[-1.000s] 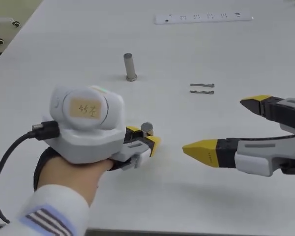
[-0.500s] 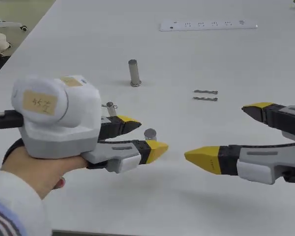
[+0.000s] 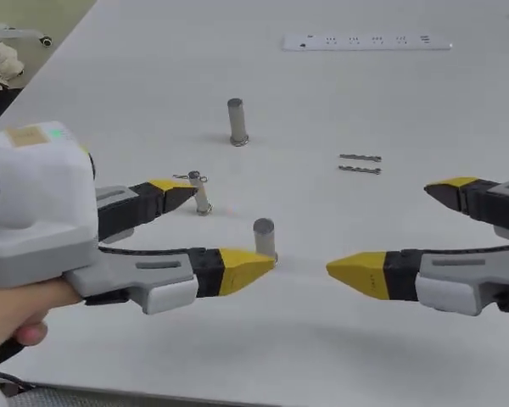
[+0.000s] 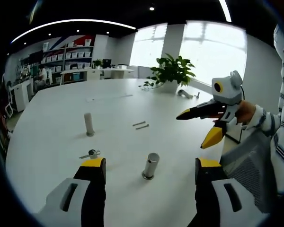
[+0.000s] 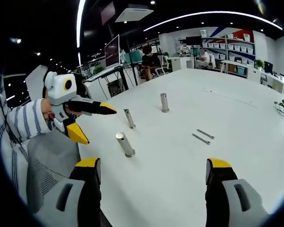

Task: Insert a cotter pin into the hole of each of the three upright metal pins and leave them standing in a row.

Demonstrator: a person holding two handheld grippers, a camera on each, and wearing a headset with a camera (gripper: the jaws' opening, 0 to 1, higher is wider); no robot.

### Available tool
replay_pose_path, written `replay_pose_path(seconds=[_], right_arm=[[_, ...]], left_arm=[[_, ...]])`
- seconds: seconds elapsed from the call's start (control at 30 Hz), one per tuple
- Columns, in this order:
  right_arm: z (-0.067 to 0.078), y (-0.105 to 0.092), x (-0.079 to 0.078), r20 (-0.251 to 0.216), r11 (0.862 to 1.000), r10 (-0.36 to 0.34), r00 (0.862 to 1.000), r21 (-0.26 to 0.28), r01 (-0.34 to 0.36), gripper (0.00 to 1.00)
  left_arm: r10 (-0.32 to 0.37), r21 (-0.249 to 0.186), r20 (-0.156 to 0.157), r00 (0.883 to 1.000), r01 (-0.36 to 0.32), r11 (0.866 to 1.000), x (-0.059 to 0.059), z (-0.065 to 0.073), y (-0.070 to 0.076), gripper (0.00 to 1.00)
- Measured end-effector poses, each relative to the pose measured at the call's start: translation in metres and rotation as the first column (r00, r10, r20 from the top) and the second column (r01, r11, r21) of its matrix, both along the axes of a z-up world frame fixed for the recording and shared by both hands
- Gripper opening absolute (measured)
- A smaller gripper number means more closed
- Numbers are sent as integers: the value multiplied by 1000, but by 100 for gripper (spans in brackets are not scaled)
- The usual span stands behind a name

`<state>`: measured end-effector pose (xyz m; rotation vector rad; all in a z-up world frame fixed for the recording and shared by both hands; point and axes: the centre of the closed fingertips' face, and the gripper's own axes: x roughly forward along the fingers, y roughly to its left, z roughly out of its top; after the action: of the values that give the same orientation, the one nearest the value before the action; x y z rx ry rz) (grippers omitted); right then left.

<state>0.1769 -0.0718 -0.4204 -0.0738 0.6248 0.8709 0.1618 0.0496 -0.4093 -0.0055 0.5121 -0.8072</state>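
Three grey metal pins stand upright on the white table (image 3: pixel 136 76). The far pin (image 3: pixel 236 121) is bare. The left pin (image 3: pixel 200 195) has a cotter pin (image 3: pixel 185 177) through its top. The near pin (image 3: pixel 264 237) stands just past my left gripper (image 3: pixel 220 229), which is open and touches nothing. In the left gripper view the near pin (image 4: pixel 151 165) stands between the jaws, a little ahead of them. Two loose cotter pins (image 3: pixel 360 164) lie to the right. My right gripper (image 3: pixel 383 227) is open and holds nothing, to the right of the near pin (image 5: pixel 125 144).
A white power strip (image 3: pixel 365 41) lies at the far edge of the table. A potted plant (image 4: pixel 173 71) stands at the far end of the table in the left gripper view. A person sits at desks beyond the table (image 5: pixel 149 59).
My left gripper was shut around the near pin; it has opened, let the pin go and drawn back to the left. The pin stays upright. The right gripper has hardly moved.
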Motion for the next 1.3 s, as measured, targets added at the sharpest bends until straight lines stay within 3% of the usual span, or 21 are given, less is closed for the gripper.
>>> replay_pose_path(seconds=[0.17, 0.27, 0.5, 0.53, 0.63, 0.77, 0.93, 1.07, 1.1, 1.23, 1.3], right_arm=[[1, -5, 4, -9, 1000, 6, 1000, 10, -6, 90], [-1, -10, 8, -2, 1000, 20, 1000, -21, -20, 88], [-1, -23, 32, 30, 992, 70, 997, -112, -66, 85], [0, -25, 36, 39, 987, 92, 995, -135, -86, 85], [1, -33, 47, 64, 966, 151, 986, -223, -133, 84], [2, -41, 63, 77, 934, 211, 975, -310, -177, 83], [5, -38, 75, 67, 925, 259, 964, -304, -228, 79], [1, -34, 87, 67, 893, 315, 947, -359, -272, 75], [0, -31, 89, 67, 887, 330, 942, -362, -285, 74], [-6, -20, 93, 60, 872, 375, 925, -360, -330, 69], [-10, -15, 93, 52, 851, 415, 908, -375, -368, 66]], left_arm=[[-12, -8, -8, 1000, 12, 1000, -5, -3, -3, 96], [-37, 11, -21, 999, 37, 999, -10, -8, -5, 96], [-32, -14, -47, 998, 32, 999, -15, -12, -7, 99], [-33, 0, -64, 997, 33, 999, -16, -17, -6, 99], [-31, 19, -62, 998, 33, 999, -16, -21, -5, 99], [-29, -10, -70, 997, 28, 1000, -18, -19, -8, 99], [-17, -18, -77, 997, 16, 1000, -21, -19, -8, 99], [-10, -36, -96, 995, 7, 999, -24, -19, -9, 99], [-3, -44, -112, 994, -2, 999, -24, -20, -8, 98], [7, -44, -114, 993, -12, 999, -24, -20, -5, 96], [10, -41, -122, 993, -15, 999, -25, -21, -4, 96]])
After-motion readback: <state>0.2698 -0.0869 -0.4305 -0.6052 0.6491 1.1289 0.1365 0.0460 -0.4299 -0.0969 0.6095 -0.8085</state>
